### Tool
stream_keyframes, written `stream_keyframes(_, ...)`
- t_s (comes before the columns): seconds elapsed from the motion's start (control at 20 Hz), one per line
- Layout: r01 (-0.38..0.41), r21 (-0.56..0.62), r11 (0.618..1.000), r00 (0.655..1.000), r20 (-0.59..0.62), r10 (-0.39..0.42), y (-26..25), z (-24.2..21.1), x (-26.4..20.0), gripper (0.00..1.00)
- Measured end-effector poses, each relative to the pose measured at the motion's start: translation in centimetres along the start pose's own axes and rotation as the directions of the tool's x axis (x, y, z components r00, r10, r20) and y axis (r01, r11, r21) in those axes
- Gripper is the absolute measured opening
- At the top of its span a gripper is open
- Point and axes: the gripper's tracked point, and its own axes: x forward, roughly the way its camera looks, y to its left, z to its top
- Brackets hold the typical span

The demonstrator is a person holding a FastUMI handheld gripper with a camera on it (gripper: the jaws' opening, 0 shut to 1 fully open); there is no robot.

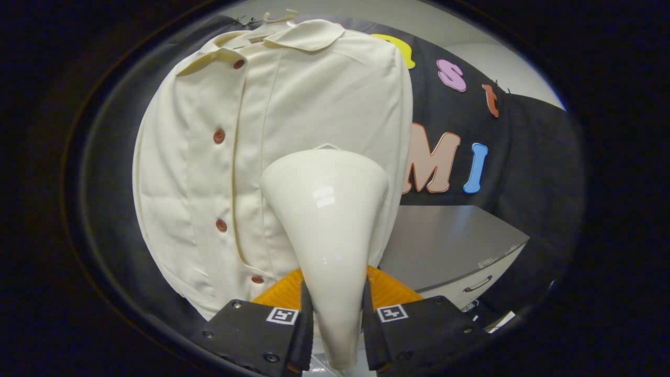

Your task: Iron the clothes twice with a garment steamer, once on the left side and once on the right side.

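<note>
I have the tongs [337, 314] clamped on the glossy white cone-shaped garment steamer [327, 220], its head near the hanging cream buttoned shirt [272, 131], right side. Risk: the smooth handle may slip.

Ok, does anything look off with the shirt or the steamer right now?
Nothing stands out. The shirt hangs buttoned on its hanger, and the claw is shut on the steamer, whose head sits on the shirt's right side.

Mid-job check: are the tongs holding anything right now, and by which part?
Yes. The tongs are shut on the steamer, one finger on each side of its narrow lower neck. Its wide head points at the shirt.
</note>
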Motion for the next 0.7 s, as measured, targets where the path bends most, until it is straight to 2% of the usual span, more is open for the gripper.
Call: stream_keyframes(0.7,-0.010,-0.030,1.000,0.988,-0.157,0.005,1.3,-11.6,2.9,0.40)
